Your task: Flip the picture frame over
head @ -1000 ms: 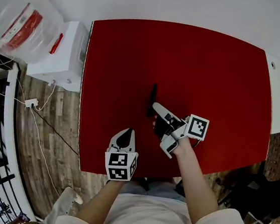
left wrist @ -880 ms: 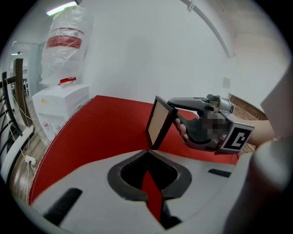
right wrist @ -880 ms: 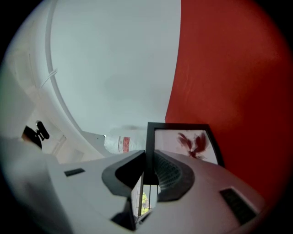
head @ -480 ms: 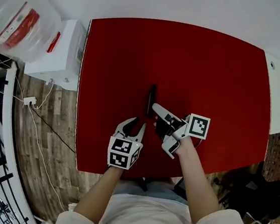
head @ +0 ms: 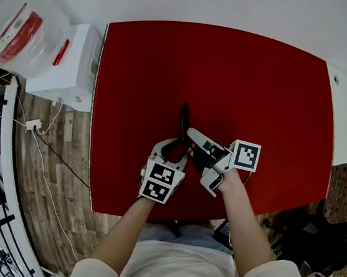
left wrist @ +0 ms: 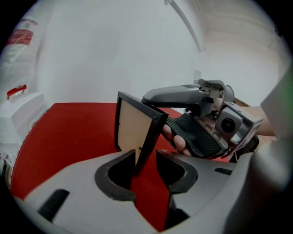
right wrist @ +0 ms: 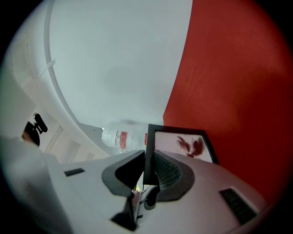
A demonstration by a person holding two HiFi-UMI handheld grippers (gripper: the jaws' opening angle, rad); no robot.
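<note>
**Red table: frame held on edge**

Near the table's front edge, about mid-width, the frame is held upright, clamped between the jaws of the right gripper. The jaws of the left gripper are opening; the frame's edge is seen between them, not pressed.

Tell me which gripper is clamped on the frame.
The right gripper: its jaws pinch the frame by its edge. The left gripper has jaws opening, with the frame between them but not pinched.
</note>
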